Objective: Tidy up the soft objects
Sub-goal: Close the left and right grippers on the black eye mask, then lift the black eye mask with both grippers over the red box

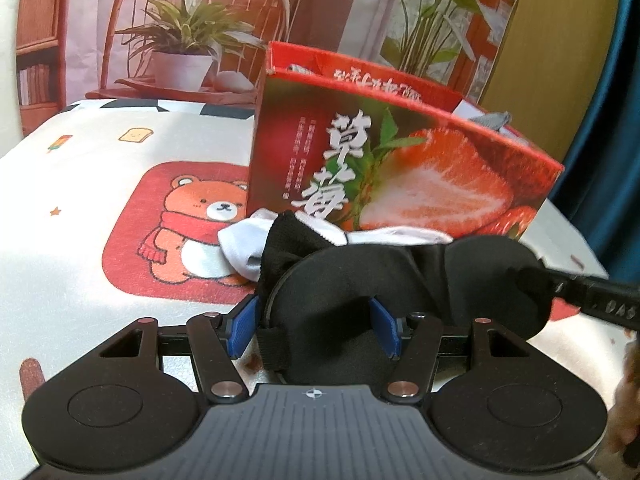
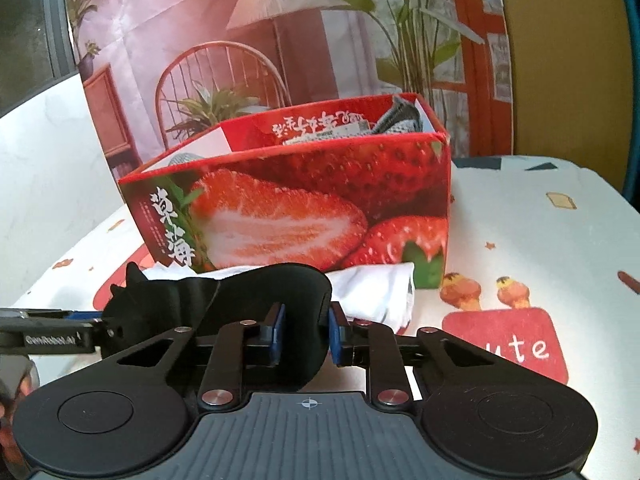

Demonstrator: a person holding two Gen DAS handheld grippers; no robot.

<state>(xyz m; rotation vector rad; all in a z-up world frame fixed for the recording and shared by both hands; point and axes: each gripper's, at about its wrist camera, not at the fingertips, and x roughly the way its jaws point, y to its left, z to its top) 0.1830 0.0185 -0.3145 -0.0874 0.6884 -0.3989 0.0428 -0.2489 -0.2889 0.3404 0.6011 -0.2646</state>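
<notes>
The black padded eye mask, two rounded cups, is grasped by both the left gripper and right gripper.

We see box toward the surface's back edge | socks on surface against box front | eye mask before socks | cloth items in box.

I see a table under a white cartoon-print cloth. The red strawberry box stands on it at twelve o'clock, and white socks lie on the cloth against the box's near side.
</notes>
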